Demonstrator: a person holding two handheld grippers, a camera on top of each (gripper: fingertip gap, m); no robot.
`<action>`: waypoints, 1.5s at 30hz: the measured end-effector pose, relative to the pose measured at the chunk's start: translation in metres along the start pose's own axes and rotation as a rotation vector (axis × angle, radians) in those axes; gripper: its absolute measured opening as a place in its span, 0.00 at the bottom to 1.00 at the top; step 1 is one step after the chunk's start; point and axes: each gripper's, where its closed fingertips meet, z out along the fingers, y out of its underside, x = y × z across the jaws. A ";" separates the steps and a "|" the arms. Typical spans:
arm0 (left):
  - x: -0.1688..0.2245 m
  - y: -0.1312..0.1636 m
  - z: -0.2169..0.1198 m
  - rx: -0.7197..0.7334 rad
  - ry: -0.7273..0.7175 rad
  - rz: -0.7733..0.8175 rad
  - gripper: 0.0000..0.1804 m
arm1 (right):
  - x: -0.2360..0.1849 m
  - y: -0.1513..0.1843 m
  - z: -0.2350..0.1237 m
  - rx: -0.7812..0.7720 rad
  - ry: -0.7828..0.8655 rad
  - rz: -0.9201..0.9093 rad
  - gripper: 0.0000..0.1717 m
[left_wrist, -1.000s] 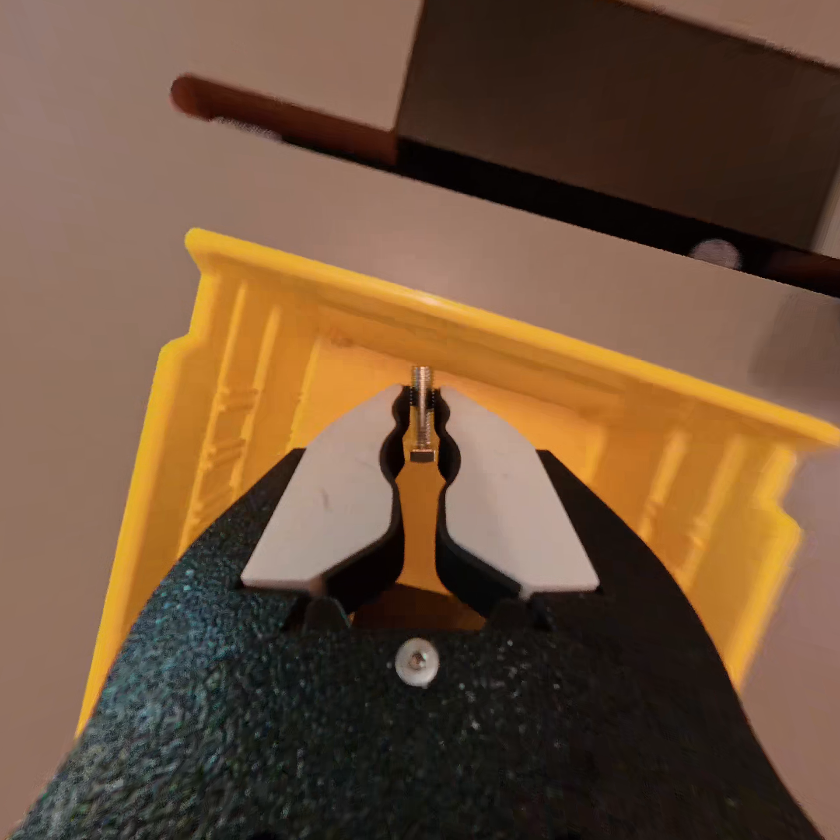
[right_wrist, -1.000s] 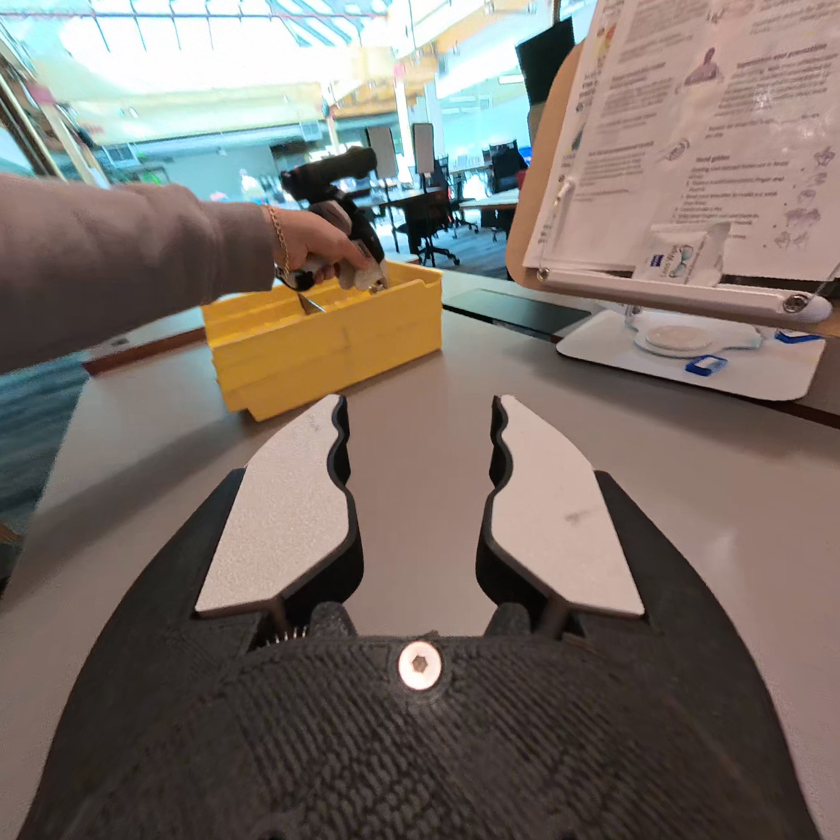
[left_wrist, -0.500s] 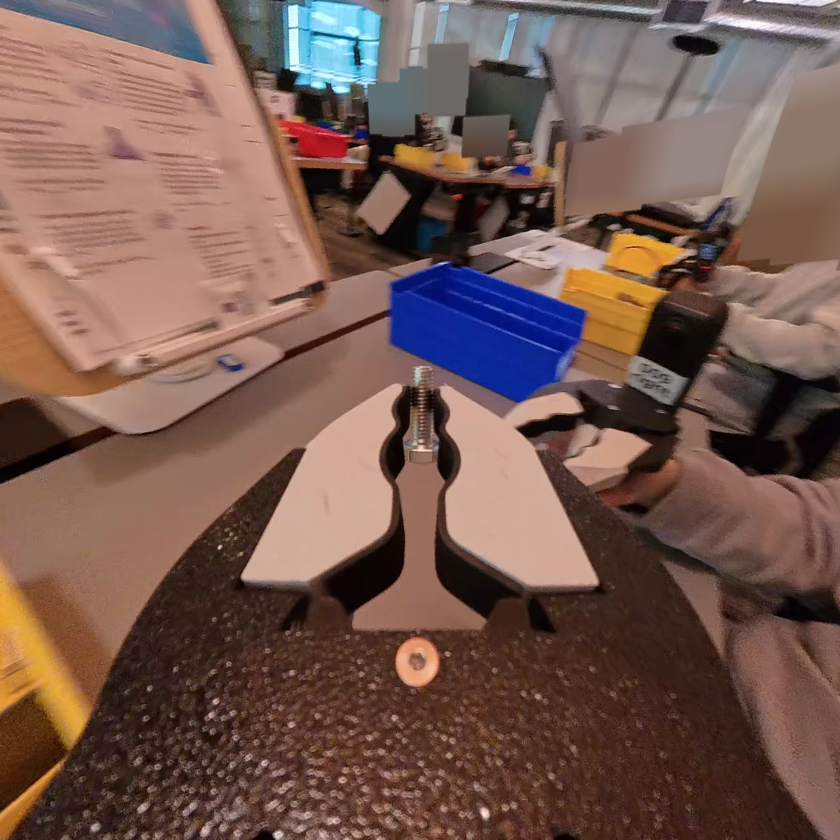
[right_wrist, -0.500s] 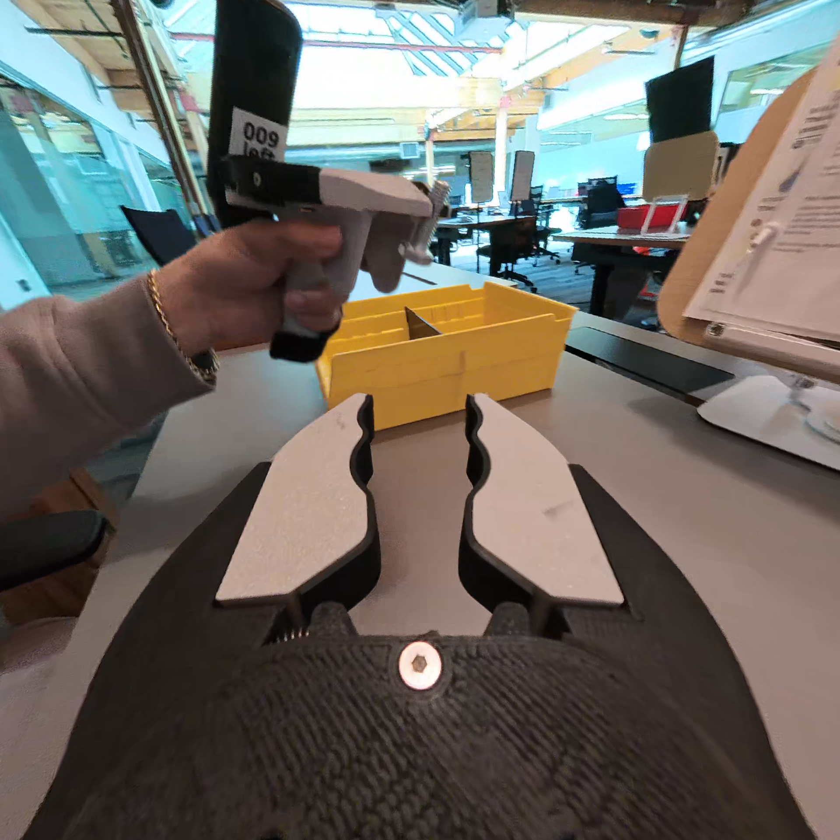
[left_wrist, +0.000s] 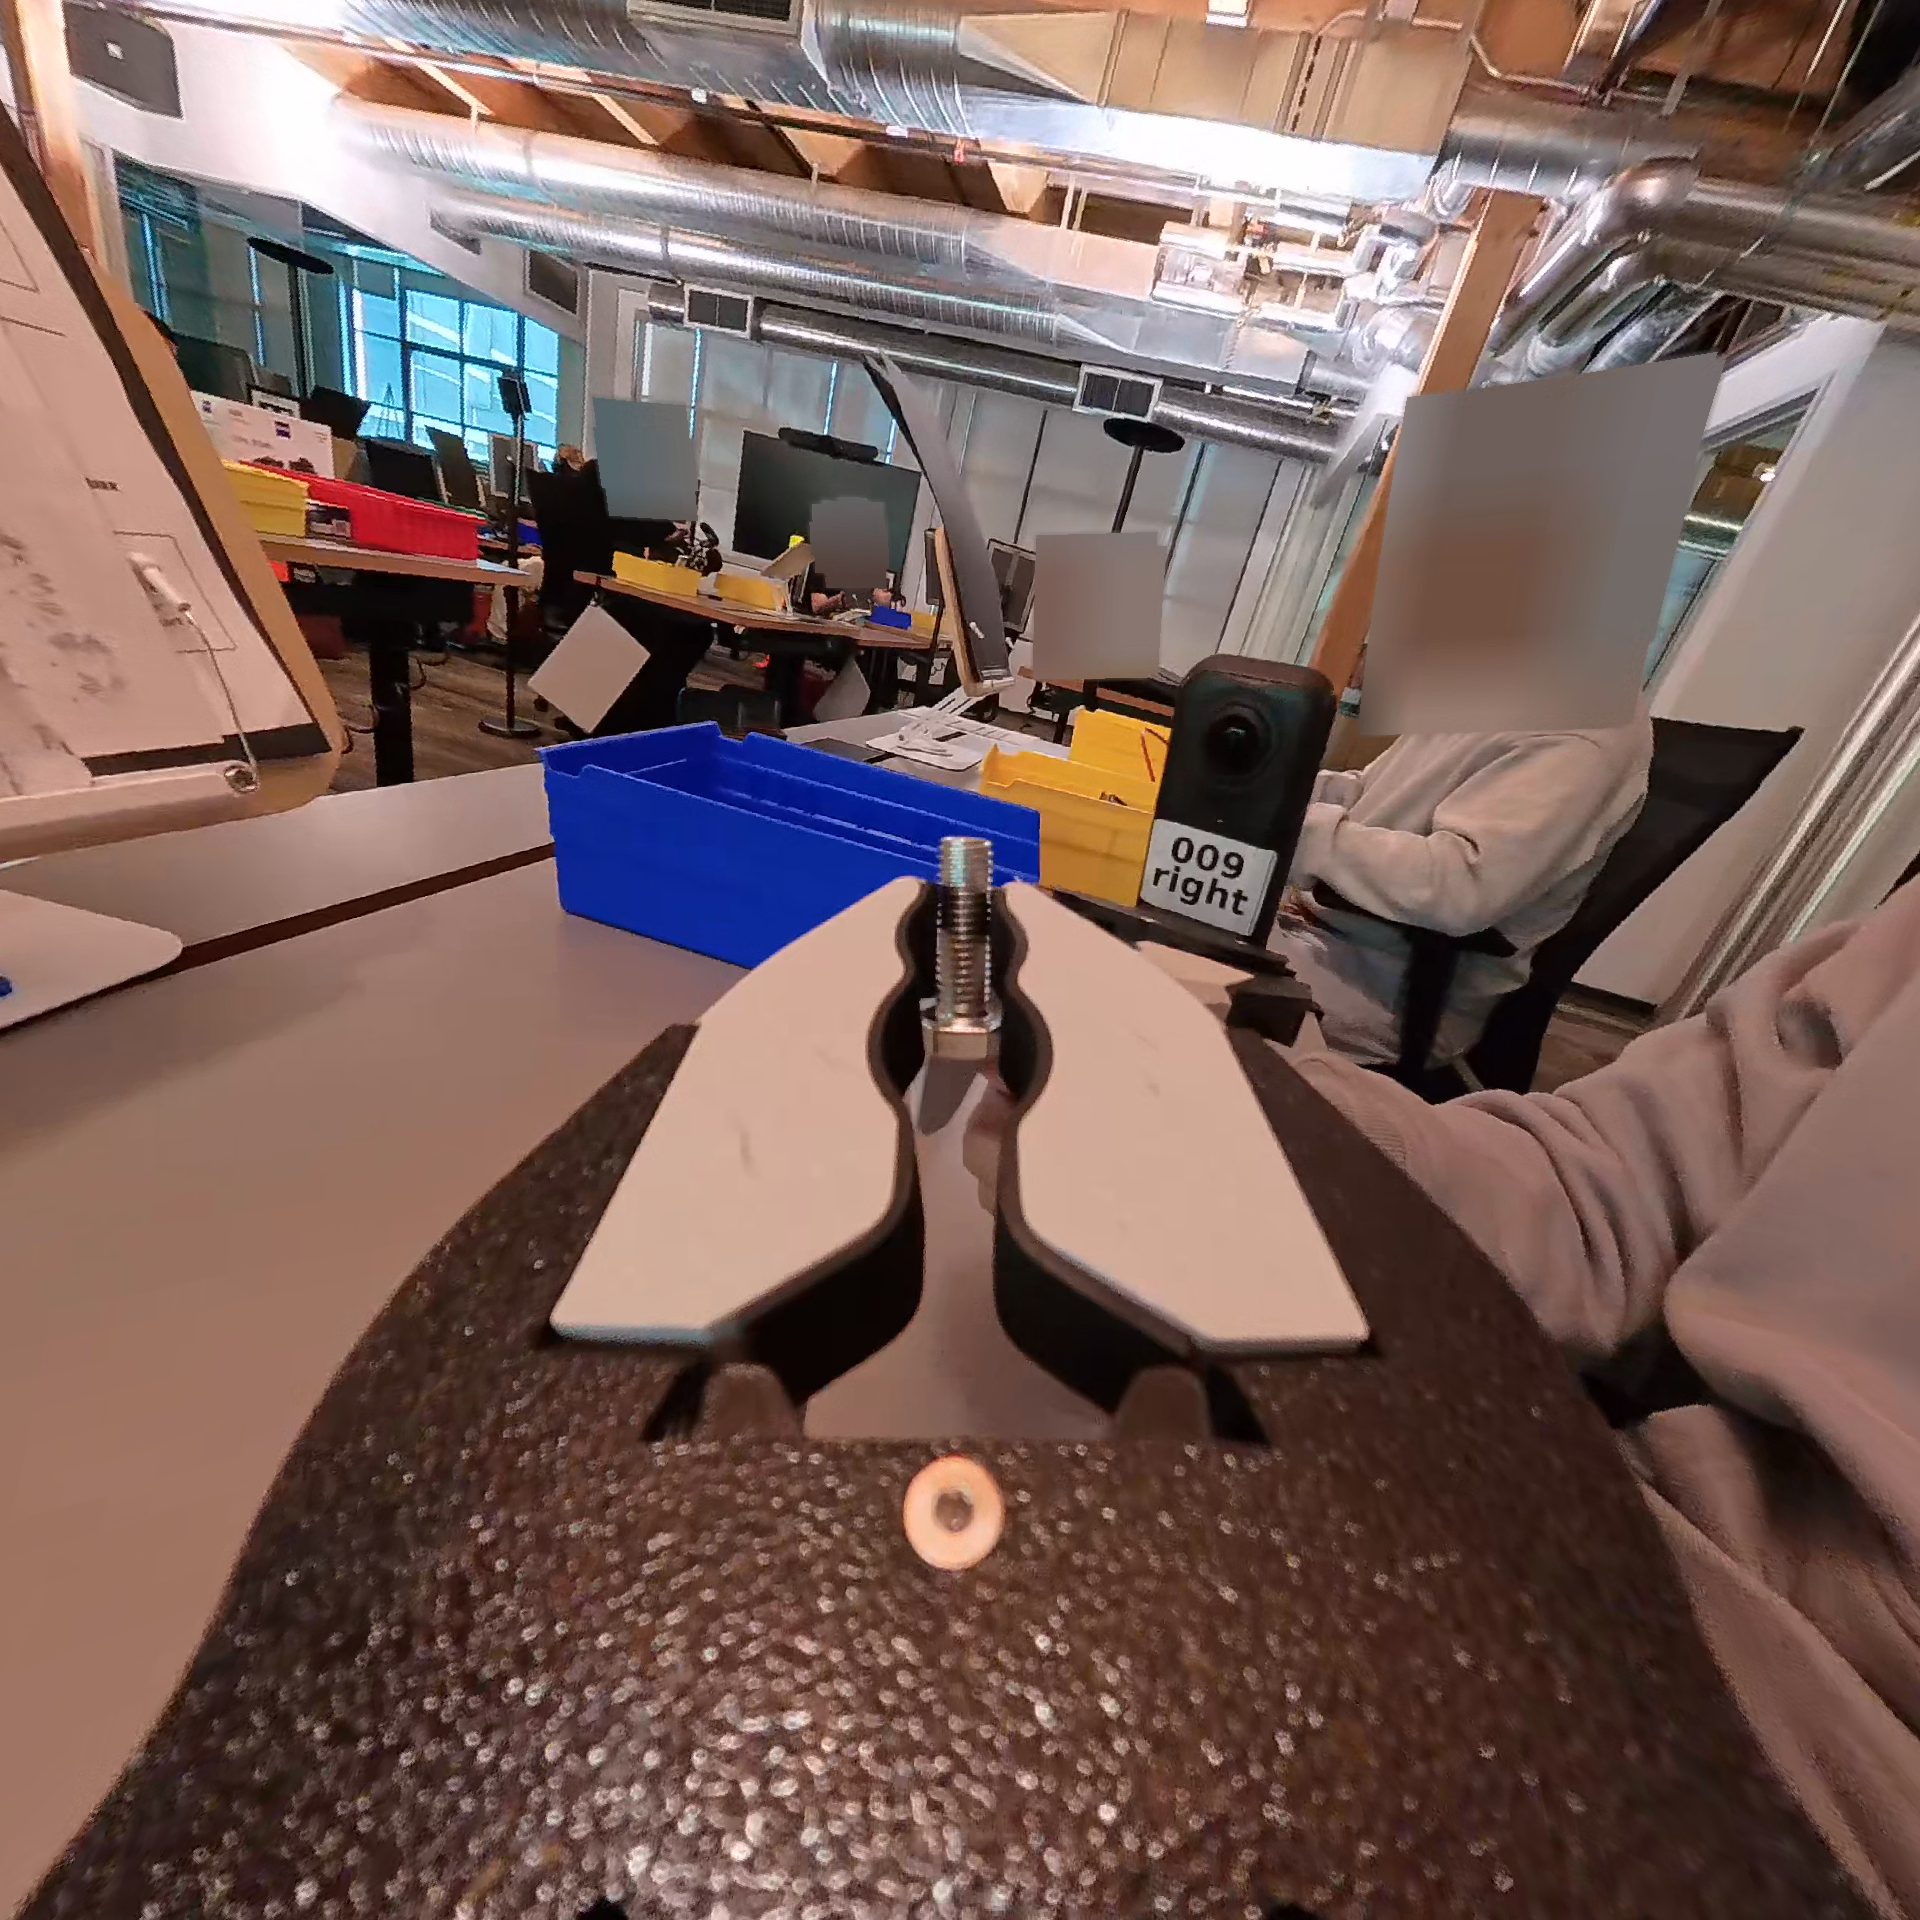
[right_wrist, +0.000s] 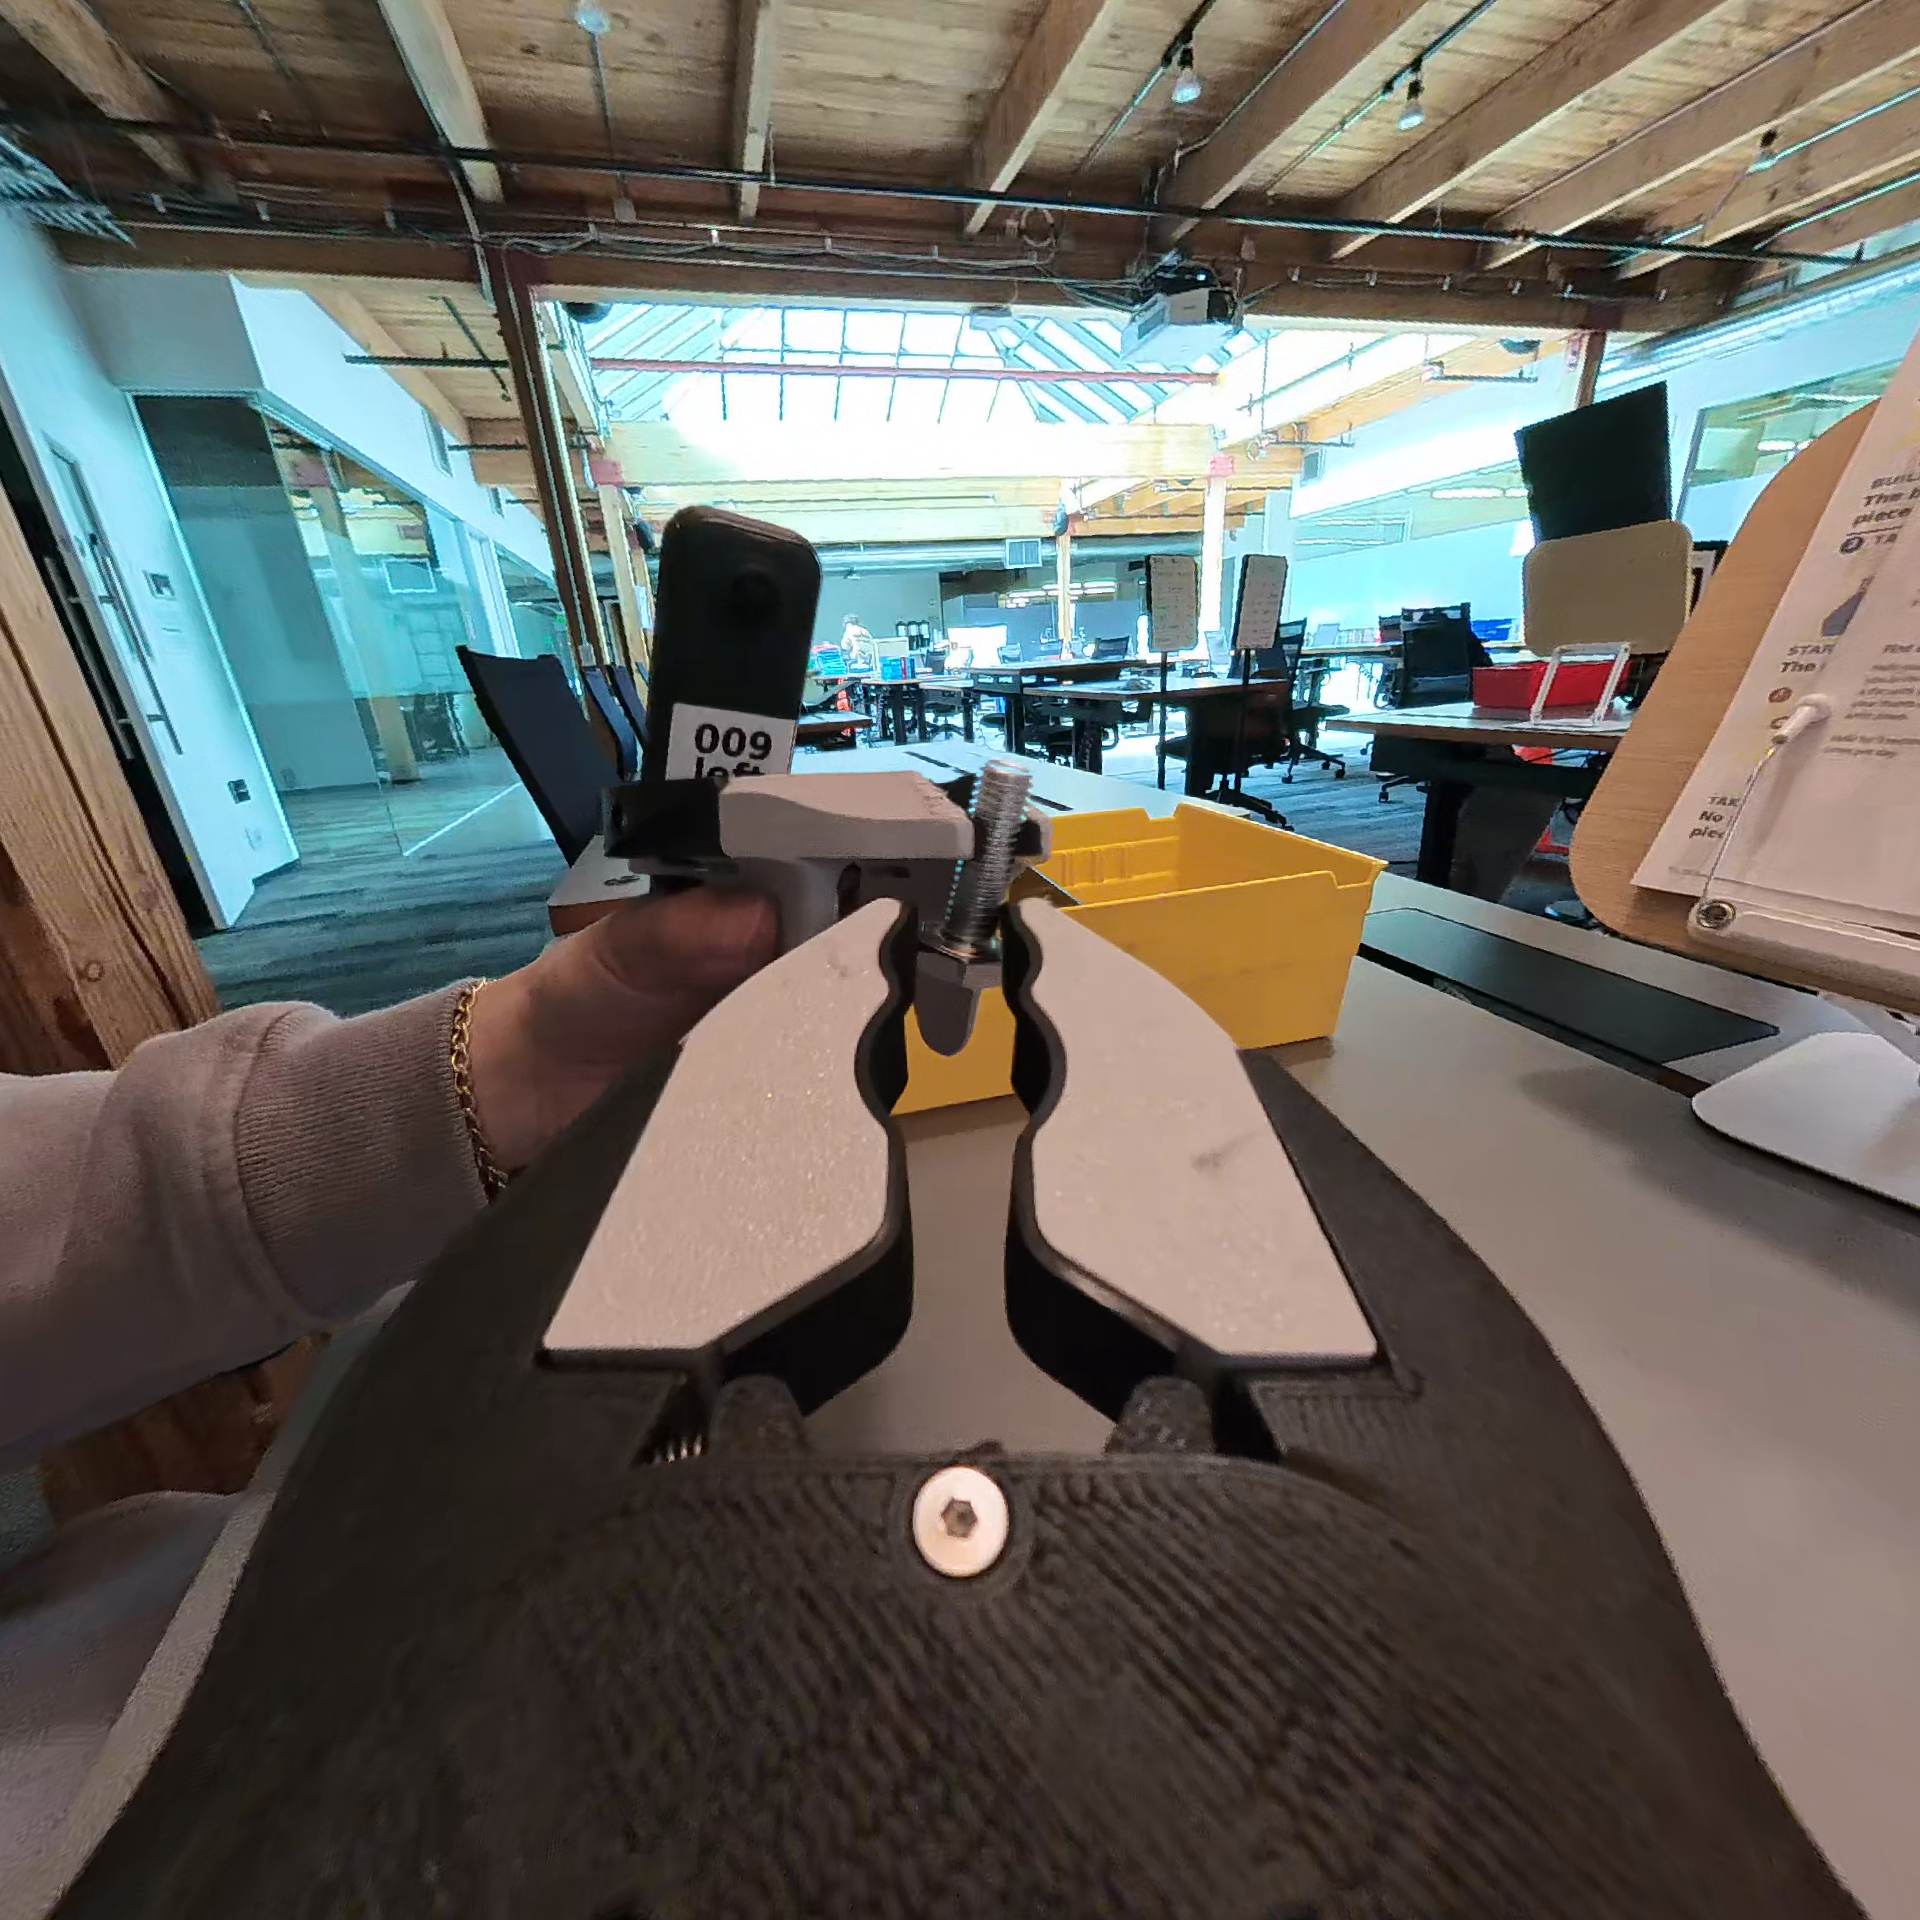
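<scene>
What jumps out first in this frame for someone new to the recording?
A silver bolt clamped upright in the left gripper, raised above the grey table. The right gripper faces it, fingertips flanking the bolt's head. A blue bin and a yellow bin stand behind.

silver hex bolt, upright, seemingly clamped

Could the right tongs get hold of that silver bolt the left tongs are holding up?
Probably yes: the bolt stands pinched in the left tongs, its head already between the right tongs' tips, with nothing between them.
</scene>
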 end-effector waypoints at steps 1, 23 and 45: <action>-0.001 0.001 0.000 0.002 -0.002 0.002 0.05 | 0.001 0.001 0.000 -0.001 0.005 -0.002 0.09; -0.005 0.020 -0.015 -0.351 -0.173 0.184 0.15 | 0.002 0.021 0.002 -0.148 0.048 -0.186 0.05; 0.000 0.021 -0.014 -0.360 -0.162 0.097 0.05 | -0.003 0.025 0.003 -0.166 0.023 -0.165 0.06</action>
